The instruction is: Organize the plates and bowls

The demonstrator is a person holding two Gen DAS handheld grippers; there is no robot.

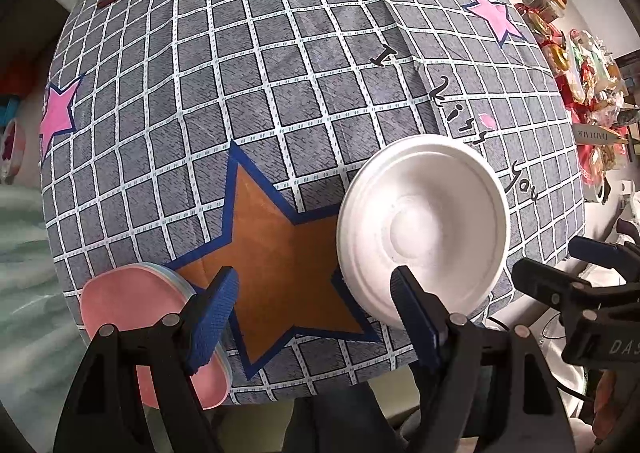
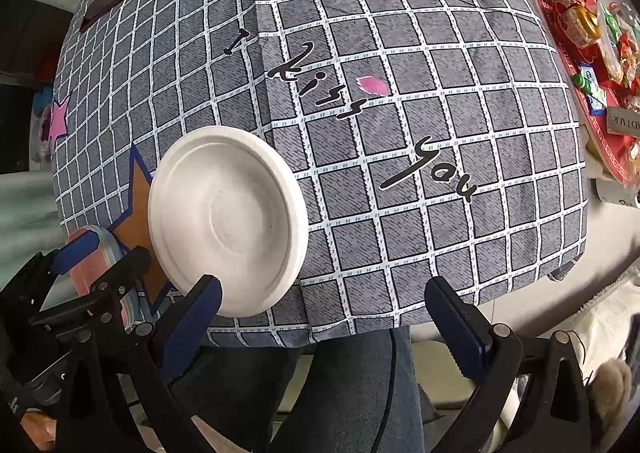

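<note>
- Left gripper (image 1: 314, 311) hangs over the near table edge, jaws apart, nothing between them; its pads (image 1: 212, 321) are ribbed blue rubber on black arms.
- Right gripper (image 2: 326, 317) likewise stands wide and empty, just right of the white plate (image 2: 228, 221).
- White plate lies flat near the front edge, partly on the orange star (image 1: 280, 253); matte, foam-like, with stepped rim and round centre well.
- Pink plates (image 1: 132, 305) form a thin stack at the near left corner, overhanging the edge; smooth, with pale bluish rims showing beneath. No bowl can be picked out.
- Tablecloth (image 1: 280, 93) is soft grey checked fabric with a fold running far to near.
- Risk: the overhanging stack looks easy to tip off if a jaw nudges it from the far side.
- Risk: a light foam rim probably dents or skates under a hard pinch.
- Risk: a dragged plate may bunch the loose cloth.
- Risk: both tools work close together; a reach across could clash.
</note>
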